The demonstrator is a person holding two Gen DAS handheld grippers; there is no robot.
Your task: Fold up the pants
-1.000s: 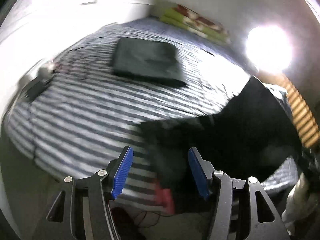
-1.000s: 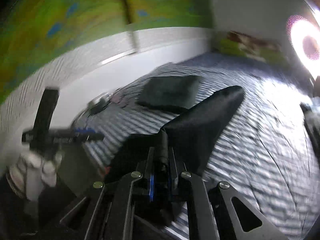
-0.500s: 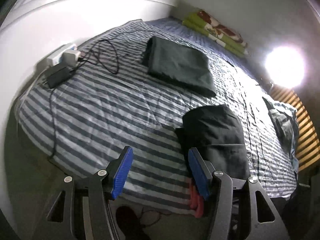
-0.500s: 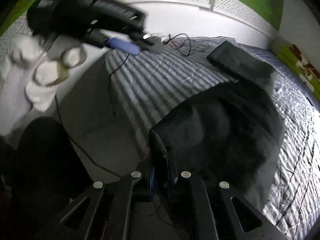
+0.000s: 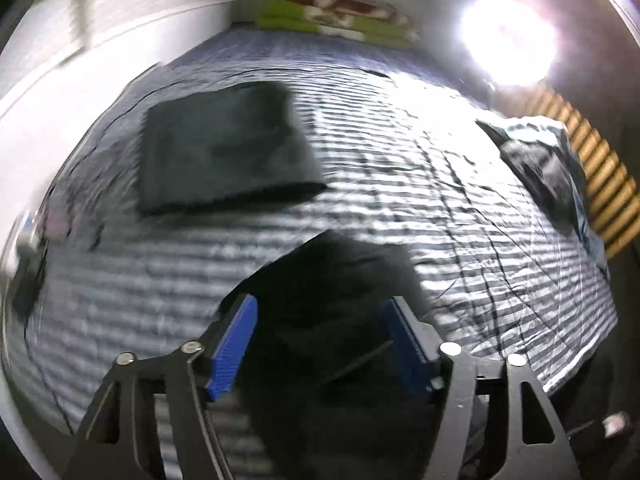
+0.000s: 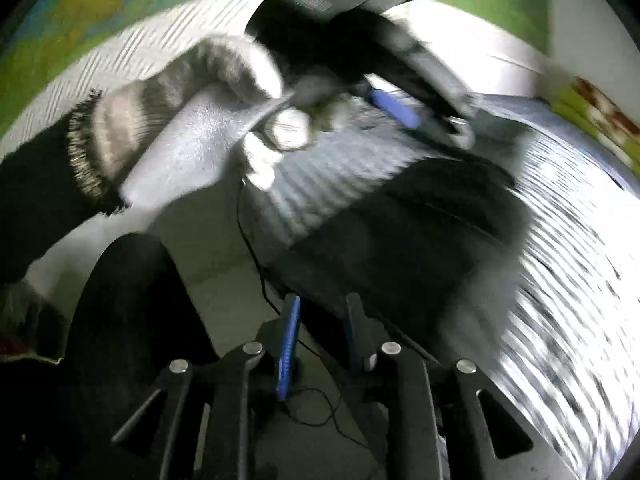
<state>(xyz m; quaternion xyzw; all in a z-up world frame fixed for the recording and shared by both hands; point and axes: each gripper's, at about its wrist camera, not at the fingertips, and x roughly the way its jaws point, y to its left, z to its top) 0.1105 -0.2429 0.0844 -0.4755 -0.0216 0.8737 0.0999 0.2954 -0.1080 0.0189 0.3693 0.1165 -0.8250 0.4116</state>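
Note:
The black pants (image 5: 340,280) lie folded at the near edge of the striped bed (image 5: 460,208). My left gripper (image 5: 320,332) hovers over them, jaws opening wide; the cloth shows between the blue pads (image 5: 232,348) but they do not press it. In the right wrist view the pants (image 6: 400,232) lie just past my right gripper (image 6: 322,320), whose jaws are opening with only floor and a cable in the gap. A gloved hand (image 6: 200,132) holds the left gripper (image 6: 404,112) above the bed.
Another folded dark garment (image 5: 224,152) lies further back on the bed, and a crumpled garment (image 5: 548,168) at its right edge. Folded green blankets (image 5: 340,12) sit by the far wall beside a bright lamp (image 5: 508,36). A dark trouser leg (image 6: 128,320) stands by the bed.
My right gripper has let go of the pants' corner and its jaws have parted. My left gripper swung right over the folded pants and its jaws stand wider.

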